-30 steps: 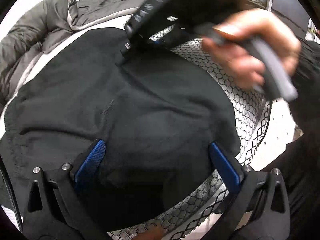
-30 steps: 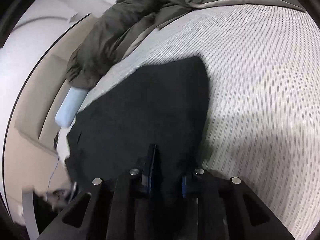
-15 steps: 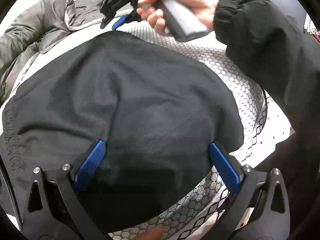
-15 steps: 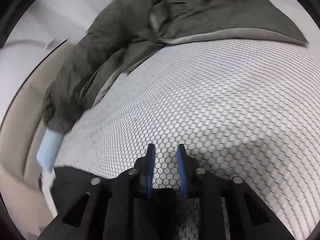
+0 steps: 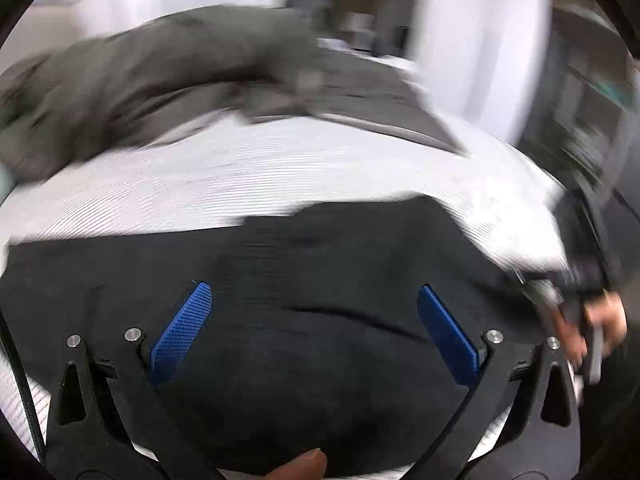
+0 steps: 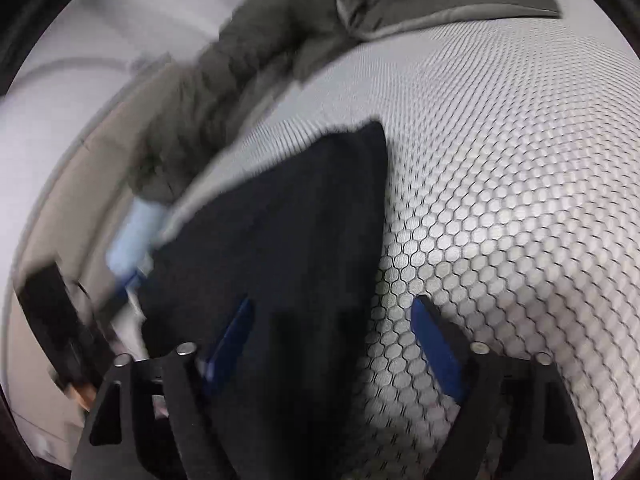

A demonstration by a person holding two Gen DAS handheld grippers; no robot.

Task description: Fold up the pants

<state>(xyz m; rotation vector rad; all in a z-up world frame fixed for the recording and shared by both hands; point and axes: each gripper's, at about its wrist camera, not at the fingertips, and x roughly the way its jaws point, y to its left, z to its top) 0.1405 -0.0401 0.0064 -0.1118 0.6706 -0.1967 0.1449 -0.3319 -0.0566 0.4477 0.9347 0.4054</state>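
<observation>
The black pants (image 5: 320, 264) lie folded flat on the white bed cover with a hexagon print (image 5: 260, 176). My left gripper (image 5: 314, 320) hovers over them with its blue pads wide apart and nothing pinched; the view is blurred by motion. In the right wrist view the pants (image 6: 288, 240) run from the lower left up to a corner near the middle. My right gripper (image 6: 332, 336) is over their right edge, jaws opening. The cloth lies under the left pad and the bare cover under the right pad, with neither pad pressing. A person's hand (image 5: 604, 324) holds that gripper at the far right.
A crumpled grey quilt (image 5: 160, 80) lies along the back of the bed, also the grey quilt (image 6: 260, 80) at upper left. A pale blue object (image 6: 132, 236) sits at the bed's left edge beside the pants. White curtains and dark furniture (image 5: 592, 120) stand behind.
The left view swung from close over the pants to show the whole bed. The right gripper let go, passed over the bare cover, returned to the pants' edge, and its jaws went from shut to wide.
</observation>
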